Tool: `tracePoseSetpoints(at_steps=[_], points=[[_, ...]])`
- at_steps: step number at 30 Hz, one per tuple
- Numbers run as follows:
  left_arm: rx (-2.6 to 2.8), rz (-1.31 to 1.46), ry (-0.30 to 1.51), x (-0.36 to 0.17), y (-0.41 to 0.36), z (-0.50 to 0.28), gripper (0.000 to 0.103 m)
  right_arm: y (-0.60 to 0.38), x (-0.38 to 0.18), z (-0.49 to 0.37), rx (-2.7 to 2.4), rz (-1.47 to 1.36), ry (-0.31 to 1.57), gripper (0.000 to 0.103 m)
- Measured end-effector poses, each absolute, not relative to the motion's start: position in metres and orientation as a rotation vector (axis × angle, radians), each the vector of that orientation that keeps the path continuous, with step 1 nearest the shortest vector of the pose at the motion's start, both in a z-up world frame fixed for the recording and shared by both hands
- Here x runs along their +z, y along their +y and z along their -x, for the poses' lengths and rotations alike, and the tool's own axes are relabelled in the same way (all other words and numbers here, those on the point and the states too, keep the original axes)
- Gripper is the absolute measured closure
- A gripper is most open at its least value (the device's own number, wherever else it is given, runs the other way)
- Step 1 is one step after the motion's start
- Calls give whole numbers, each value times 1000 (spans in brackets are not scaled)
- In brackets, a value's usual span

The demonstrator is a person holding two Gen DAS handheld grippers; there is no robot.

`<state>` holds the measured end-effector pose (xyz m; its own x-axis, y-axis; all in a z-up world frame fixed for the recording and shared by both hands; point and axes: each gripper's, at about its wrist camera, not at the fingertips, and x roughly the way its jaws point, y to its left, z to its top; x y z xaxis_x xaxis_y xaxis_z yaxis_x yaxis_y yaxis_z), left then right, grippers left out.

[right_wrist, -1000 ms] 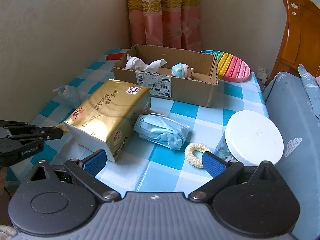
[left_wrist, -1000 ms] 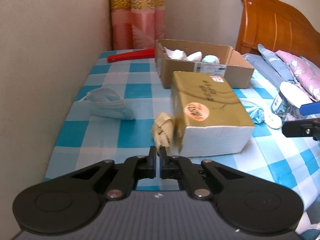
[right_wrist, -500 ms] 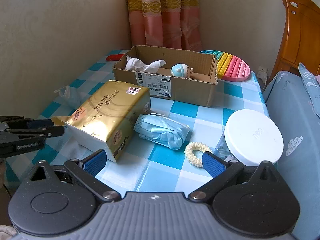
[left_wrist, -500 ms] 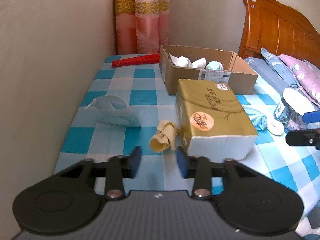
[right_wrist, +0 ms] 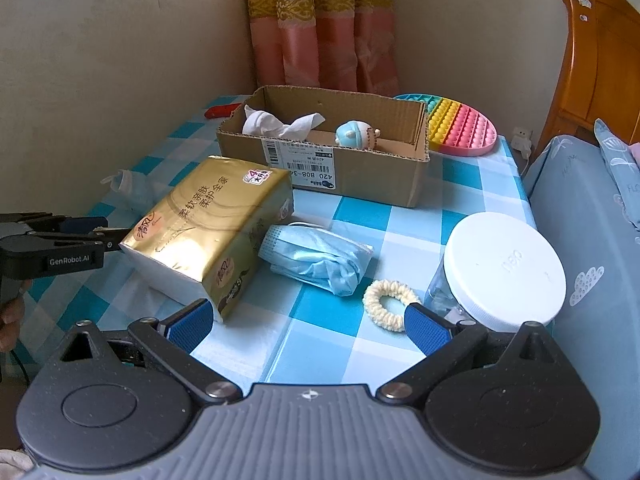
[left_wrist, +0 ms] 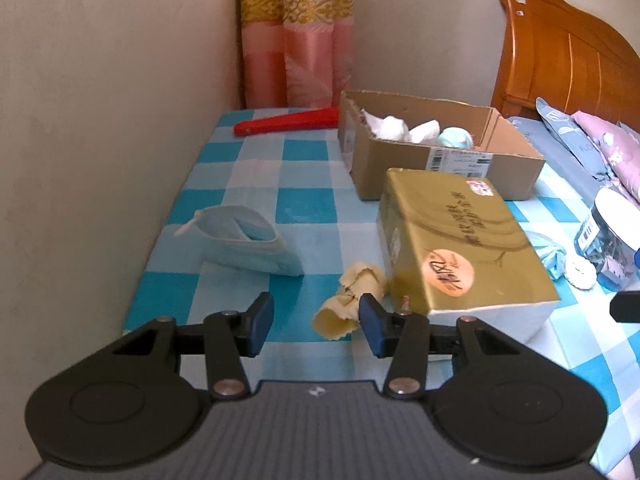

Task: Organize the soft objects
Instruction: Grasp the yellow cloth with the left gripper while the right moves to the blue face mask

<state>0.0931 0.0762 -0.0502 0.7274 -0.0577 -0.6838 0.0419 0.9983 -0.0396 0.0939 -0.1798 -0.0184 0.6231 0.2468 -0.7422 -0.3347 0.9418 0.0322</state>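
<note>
A crumpled yellow cloth (left_wrist: 352, 300) lies on the checked tablecloth (left_wrist: 312, 200), against the gold tissue pack (left_wrist: 460, 240). My left gripper (left_wrist: 316, 322) stands open just in front of it; the cloth's near end reaches between the pads, close to the right one, and neither pad presses it. A blue face mask (left_wrist: 244, 240) lies to the left. In the right wrist view my right gripper (right_wrist: 308, 326) is open and empty above the table's front edge. Beyond it lie a folded blue mask (right_wrist: 316, 260) and a cream scrunchie (right_wrist: 390, 304). The left gripper (right_wrist: 108, 230) shows at the left, beside the tissue pack (right_wrist: 208, 232).
A cardboard box (right_wrist: 360, 176) at the back holds white tissues and a small blue toy. A white-lidded jar (right_wrist: 504, 260) stands at the right, a rainbow pop-it (right_wrist: 460, 124) behind the box, a red object (left_wrist: 288, 124) by the curtain. A wall runs along the left, a bed on the right.
The left gripper went from shut at the yellow cloth to open, and drew back a little. The cloth now lies loose on the table. The right gripper kept still.
</note>
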Motion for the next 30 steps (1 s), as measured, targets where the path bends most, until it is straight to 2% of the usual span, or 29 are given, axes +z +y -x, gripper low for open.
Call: tracePoseSetpoints(at_steps=[9, 11, 13, 16, 17, 26, 30], points=[[-142, 76, 794, -52, 82, -101, 61, -177, -21, -100, 335, 112, 844, 0], [-149, 85, 800, -54, 81, -103, 71, -177, -22, -101, 335, 112, 846, 0], [-157, 93, 803, -57, 80, -104, 75, -177, -22, -101, 336, 112, 847, 0], [-166, 116, 800, -57, 81, -105, 95, -176, -22, -102, 336, 119, 850, 0], [-166, 121, 800, -57, 82, -105, 98, -175, -22, -103, 338, 123, 852, 0], [-98, 121, 776, -48, 93, -92, 98, -171, -22, -112, 404, 207, 846, 0], [-79, 109, 778, -46, 93, -89, 94, -169, -17, -124, 483, 280, 831, 2]])
